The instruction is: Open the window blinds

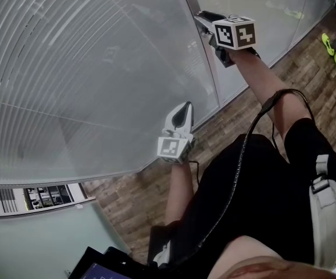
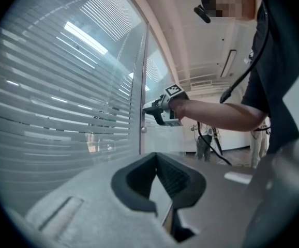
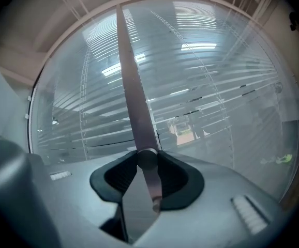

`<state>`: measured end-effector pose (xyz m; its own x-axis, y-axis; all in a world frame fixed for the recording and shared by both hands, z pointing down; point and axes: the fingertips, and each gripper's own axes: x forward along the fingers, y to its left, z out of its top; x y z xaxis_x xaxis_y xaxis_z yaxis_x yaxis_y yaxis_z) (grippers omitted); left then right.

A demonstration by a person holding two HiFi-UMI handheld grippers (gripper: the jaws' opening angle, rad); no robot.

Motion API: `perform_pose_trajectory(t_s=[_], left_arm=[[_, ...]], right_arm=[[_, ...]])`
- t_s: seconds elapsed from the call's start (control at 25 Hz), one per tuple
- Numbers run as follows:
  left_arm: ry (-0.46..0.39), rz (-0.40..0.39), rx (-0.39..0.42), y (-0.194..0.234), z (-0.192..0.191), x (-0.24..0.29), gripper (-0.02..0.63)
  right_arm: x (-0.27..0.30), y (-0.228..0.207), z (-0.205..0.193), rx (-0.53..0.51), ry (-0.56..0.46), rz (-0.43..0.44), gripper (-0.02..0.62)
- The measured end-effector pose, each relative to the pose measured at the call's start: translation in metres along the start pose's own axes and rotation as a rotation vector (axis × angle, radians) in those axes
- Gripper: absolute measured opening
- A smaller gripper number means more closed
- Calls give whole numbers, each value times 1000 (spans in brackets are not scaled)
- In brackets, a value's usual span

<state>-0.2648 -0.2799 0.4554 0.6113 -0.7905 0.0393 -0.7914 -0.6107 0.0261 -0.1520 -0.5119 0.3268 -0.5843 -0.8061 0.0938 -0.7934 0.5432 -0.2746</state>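
Observation:
Horizontal window blinds (image 1: 86, 68) hang behind a glass wall, their slats tilted nearly closed with thin gaps (image 3: 206, 87). A narrow metal post (image 3: 131, 81) divides the glass panes. My right gripper (image 3: 147, 161) points level at this post, and its pads are shut on a small round knob (image 3: 147, 158) on it. From overhead, the right gripper (image 1: 202, 19) reaches to the post at the top. My left gripper (image 1: 183, 110) hangs lower, near the glass, with its jaws closed and nothing in them (image 2: 157, 161).
Wood-pattern floor (image 1: 226, 132) runs along the foot of the glass wall. Yellow-green objects (image 1: 331, 51) lie on the floor at the far right. A dark device (image 1: 104, 266) sits at the bottom edge. Another person (image 2: 206, 138) stands far off by a wall.

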Motion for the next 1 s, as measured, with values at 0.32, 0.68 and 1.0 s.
perform_pose_trajectory(t_s=[0.32,0.68,1.0], left_arm=[[16,26,5,-15,1,6,3],[10,33,7,-30,5,25,3],[13,60,5,-33,5,32,3]], right_arm=[[-2,0,-2,2,-6,28,124],[1,2,-6,-21,3,60,126],[4,3,-4,-46,11,88,129]])
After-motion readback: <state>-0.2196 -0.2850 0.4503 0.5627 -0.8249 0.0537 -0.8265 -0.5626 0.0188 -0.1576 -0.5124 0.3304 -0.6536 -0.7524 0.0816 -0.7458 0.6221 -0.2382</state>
